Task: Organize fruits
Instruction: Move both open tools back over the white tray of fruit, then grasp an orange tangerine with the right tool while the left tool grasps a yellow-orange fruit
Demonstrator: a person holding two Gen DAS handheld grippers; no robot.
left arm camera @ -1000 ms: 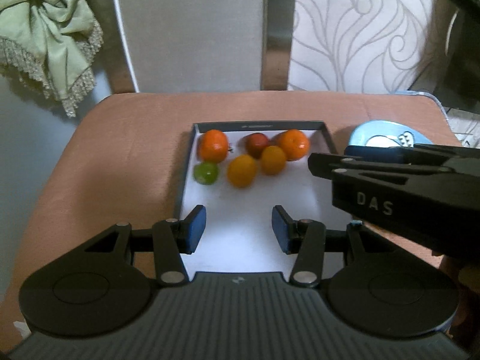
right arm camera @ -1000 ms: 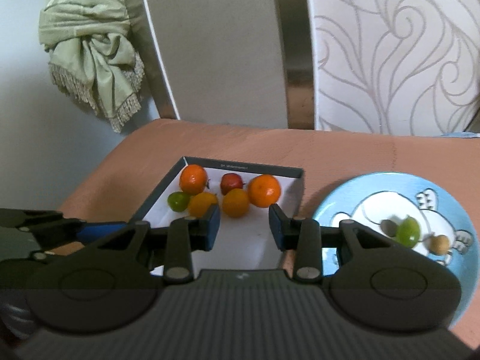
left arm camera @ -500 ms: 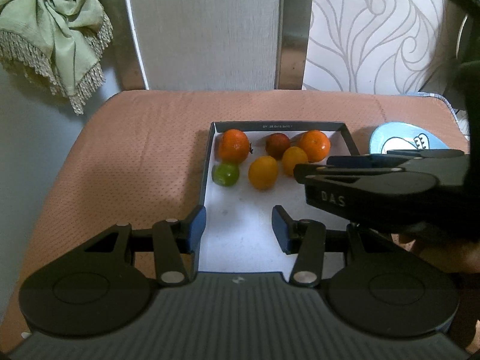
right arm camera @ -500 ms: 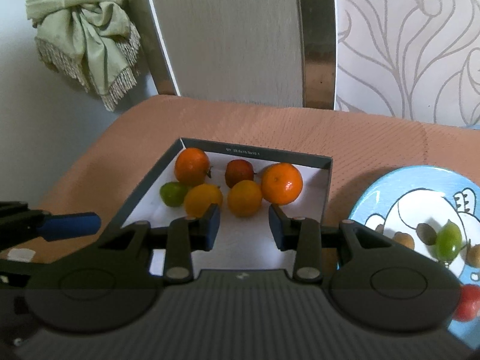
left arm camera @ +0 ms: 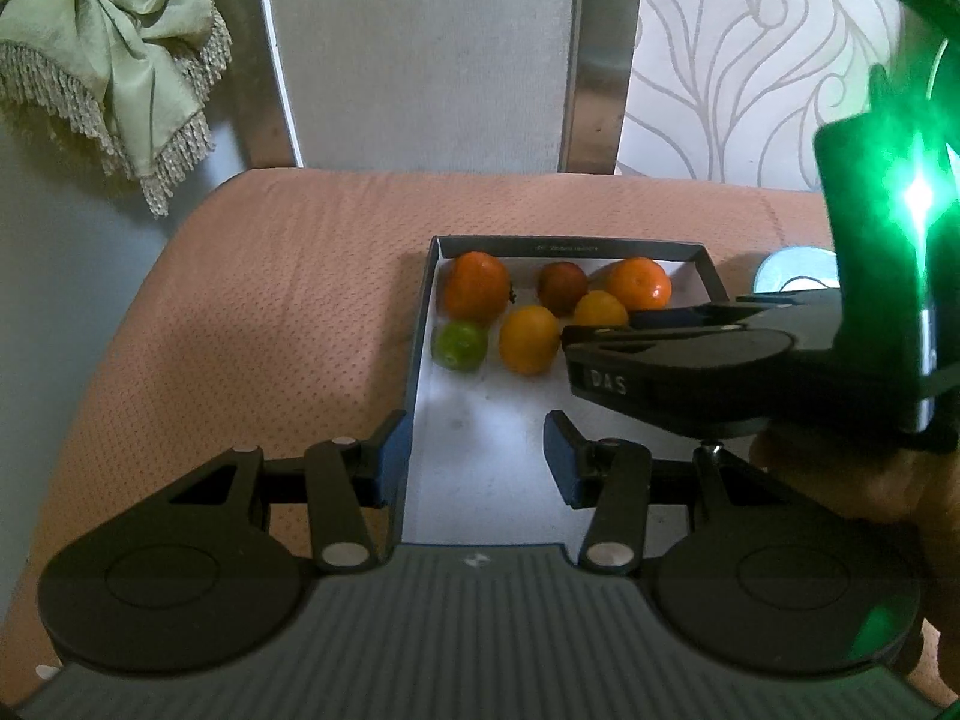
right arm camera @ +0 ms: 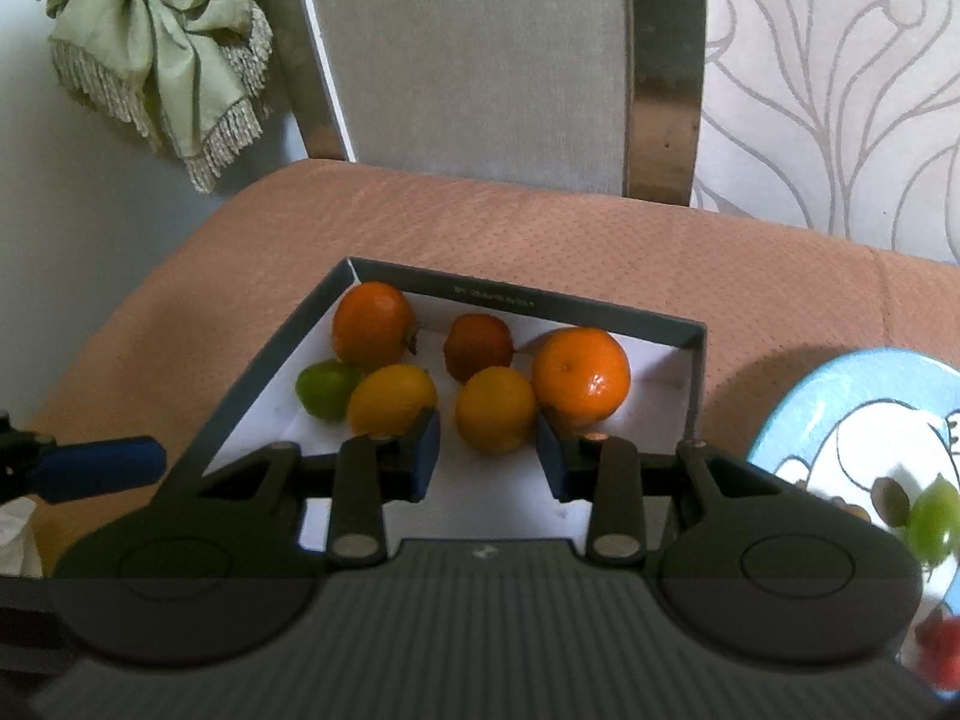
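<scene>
A dark-rimmed white tray on an orange seat cushion holds several fruits: two oranges, a red-brown fruit, a green lime and two yellow-orange fruits. My right gripper is open low over the tray, its blue pads either side of the nearer yellow-orange fruit without touching it. In the left wrist view the right gripper reaches in from the right beside the fruits. My left gripper is open and empty over the tray's near left wall.
A blue patterned plate at the right carries a green fruit, a brown one and a red one. The chair's grey backrest stands behind the tray. A green fringed cloth hangs at the upper left.
My right gripper has moved forward and down toward the fruits, which now look larger and closer to its pads. In the left view it has slid leftward over the tray. The left gripper stays put.
</scene>
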